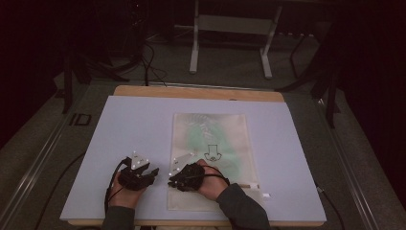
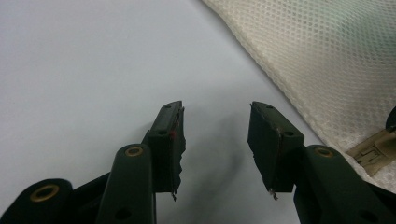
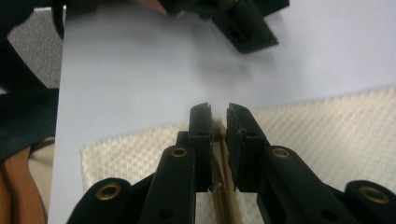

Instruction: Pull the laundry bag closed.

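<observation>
A cream mesh bag [image 1: 210,143] lies flat on the pale board [image 1: 134,124] with something green inside it. In the right gripper view the bag's weave [image 3: 327,135] runs under the jaws. My right gripper [image 1: 171,182] is at the bag's near left corner. It [image 3: 218,112] is shut on the tan zipper strip [image 3: 223,200], which runs up between its pads. My left gripper [image 1: 154,171] rests on the bare board just left of the bag. Its jaws [image 2: 217,112] stand open with nothing between them, the mesh bag [image 2: 327,60] lying off to their right.
The board sits on a wooden table [image 1: 191,92]. A metal stand [image 1: 230,28] and cables are on the dark floor behind it. A small white tag [image 1: 265,195] lies by the bag's near right corner. Bare board stretches left of the bag.
</observation>
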### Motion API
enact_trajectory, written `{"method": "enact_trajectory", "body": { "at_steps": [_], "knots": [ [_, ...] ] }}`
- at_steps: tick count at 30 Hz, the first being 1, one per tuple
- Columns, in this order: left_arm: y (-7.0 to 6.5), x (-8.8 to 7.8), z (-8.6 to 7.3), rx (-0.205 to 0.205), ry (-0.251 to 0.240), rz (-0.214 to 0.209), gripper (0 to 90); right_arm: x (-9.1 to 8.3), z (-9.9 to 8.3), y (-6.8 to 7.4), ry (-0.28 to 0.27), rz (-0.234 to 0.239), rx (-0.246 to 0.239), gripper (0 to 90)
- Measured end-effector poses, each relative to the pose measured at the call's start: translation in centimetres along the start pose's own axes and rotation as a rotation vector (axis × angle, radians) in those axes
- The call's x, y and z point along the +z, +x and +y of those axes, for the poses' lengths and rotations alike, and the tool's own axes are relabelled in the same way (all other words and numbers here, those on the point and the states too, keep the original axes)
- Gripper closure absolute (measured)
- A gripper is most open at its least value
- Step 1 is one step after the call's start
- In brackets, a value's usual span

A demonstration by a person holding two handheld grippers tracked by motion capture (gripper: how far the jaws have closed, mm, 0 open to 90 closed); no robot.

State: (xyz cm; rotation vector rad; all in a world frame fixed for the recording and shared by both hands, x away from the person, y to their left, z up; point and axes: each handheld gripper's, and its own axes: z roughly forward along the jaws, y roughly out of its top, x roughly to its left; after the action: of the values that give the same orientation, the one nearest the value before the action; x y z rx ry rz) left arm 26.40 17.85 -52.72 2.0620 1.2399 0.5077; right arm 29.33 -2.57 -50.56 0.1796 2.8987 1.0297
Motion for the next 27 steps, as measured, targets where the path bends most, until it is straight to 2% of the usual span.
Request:
{"method": "enact_trajectory", "body": {
  "at_steps": [9,12,14,19,23,25,27],
  "knots": [
    [-0.2,0.0,0.0,-0.007,-0.008,-0.026,55.3,0.3,-0.6,-0.2,0.017,0.012,0.021,79.7],
    [-0.2,0.0,0.1,-0.013,-0.015,-0.044,55.9,0.8,-0.8,-0.2,0.039,0.022,0.029,80.8],
    [-0.3,0.0,0.1,-0.015,-0.017,-0.057,57.0,0.9,-1.0,-0.2,0.030,0.024,0.033,81.4],
    [-0.9,0.3,0.4,-0.011,-0.016,-0.109,65.4,1.0,-1.3,0.1,0.029,0.011,0.015,81.8],
    [-1.5,0.5,0.6,0.014,-0.009,-0.152,79.9,1.0,-1.6,0.3,0.017,-0.001,0.014,81.8],
    [-1.8,0.7,0.6,0.007,-0.007,-0.180,86.7,1.0,-1.6,0.4,0.012,-0.005,0.021,81.8],
    [-2.1,0.8,0.7,-0.003,-0.010,-0.210,88.9,1.0,-1.7,0.5,0.010,-0.013,0.020,81.8]
  ]
}}
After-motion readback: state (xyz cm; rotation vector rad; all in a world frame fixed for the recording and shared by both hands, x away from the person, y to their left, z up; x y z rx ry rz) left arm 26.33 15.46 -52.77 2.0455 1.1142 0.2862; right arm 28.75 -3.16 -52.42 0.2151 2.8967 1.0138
